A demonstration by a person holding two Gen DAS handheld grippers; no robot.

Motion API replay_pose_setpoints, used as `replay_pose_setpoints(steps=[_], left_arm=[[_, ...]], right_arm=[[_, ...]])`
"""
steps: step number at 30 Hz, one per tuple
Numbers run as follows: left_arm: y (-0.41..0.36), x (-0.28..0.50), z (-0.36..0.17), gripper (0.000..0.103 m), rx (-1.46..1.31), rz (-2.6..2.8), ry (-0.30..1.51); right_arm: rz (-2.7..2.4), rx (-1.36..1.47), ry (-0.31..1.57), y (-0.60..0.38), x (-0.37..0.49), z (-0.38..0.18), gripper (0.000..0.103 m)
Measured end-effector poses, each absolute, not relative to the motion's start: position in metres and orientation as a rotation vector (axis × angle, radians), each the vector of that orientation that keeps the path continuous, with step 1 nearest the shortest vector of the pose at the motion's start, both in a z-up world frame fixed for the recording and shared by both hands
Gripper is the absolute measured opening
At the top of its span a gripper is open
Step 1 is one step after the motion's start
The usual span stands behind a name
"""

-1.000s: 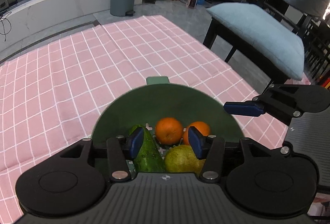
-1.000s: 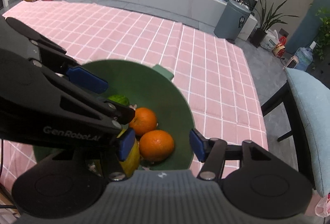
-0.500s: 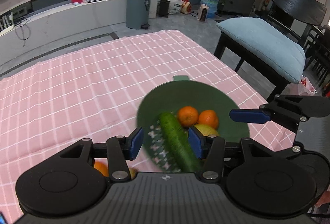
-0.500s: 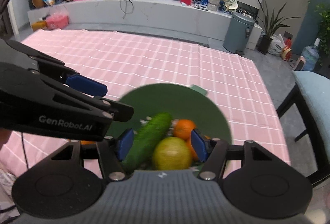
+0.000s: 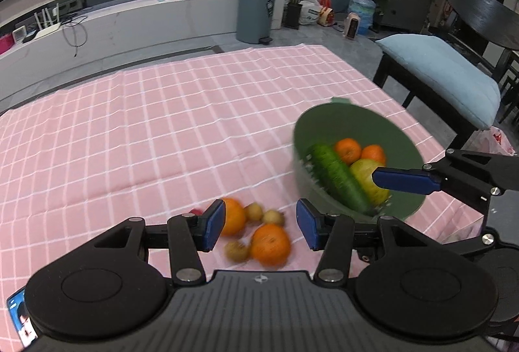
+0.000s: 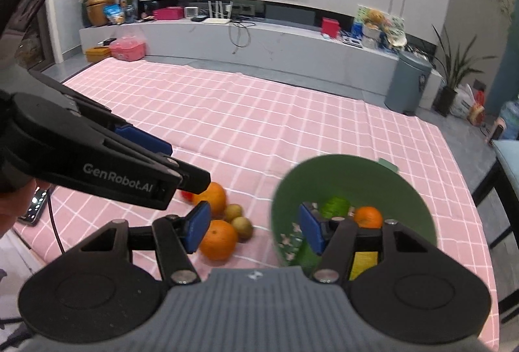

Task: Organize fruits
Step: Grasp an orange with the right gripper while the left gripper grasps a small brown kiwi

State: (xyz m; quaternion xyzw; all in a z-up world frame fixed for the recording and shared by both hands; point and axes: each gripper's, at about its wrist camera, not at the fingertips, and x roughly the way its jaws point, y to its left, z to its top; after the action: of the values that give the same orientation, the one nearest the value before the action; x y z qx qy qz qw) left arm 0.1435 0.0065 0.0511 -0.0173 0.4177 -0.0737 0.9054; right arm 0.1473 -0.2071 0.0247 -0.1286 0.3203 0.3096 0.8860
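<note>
Two tongs: left tongs (image 5: 258, 224) and right tongs (image 6: 254, 227), both spread, nothing between the pads.
Left tongs aim: over the loose fruit, likely lining up a pick.
Loose fruit: two oranges (image 5: 271, 244), (image 5: 232, 215) and small brownish fruits (image 5: 253, 212) clustered on the desk (image 5: 162, 125), near its front edge, just left of the bowl.
Bowl (image 5: 402, 138): green, on the pink checked cloth; holds cucumber (image 5: 335, 176), two oranges (image 5: 347, 151), a yellow-green fruit (image 5: 365, 168); apparently the collecting place.
Right tongs: straddle the bowl's near rim, not gripping it.
Status: sorting looks partly done; image blurred.
</note>
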Motion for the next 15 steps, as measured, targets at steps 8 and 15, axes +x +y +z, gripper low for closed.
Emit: replay_pose_setpoints(steps=[8, 15], left_arm=[[0.044, 0.125, 0.030, 0.059, -0.091, -0.134, 0.901], [0.062, 0.122, 0.008, 0.059, -0.138, -0.132, 0.924]], right_arm=[[0.720, -0.363, 0.681, -0.178, 0.134, 0.006, 0.045], [0.767, -0.513, 0.683, -0.157, 0.139, -0.017, 0.042]])
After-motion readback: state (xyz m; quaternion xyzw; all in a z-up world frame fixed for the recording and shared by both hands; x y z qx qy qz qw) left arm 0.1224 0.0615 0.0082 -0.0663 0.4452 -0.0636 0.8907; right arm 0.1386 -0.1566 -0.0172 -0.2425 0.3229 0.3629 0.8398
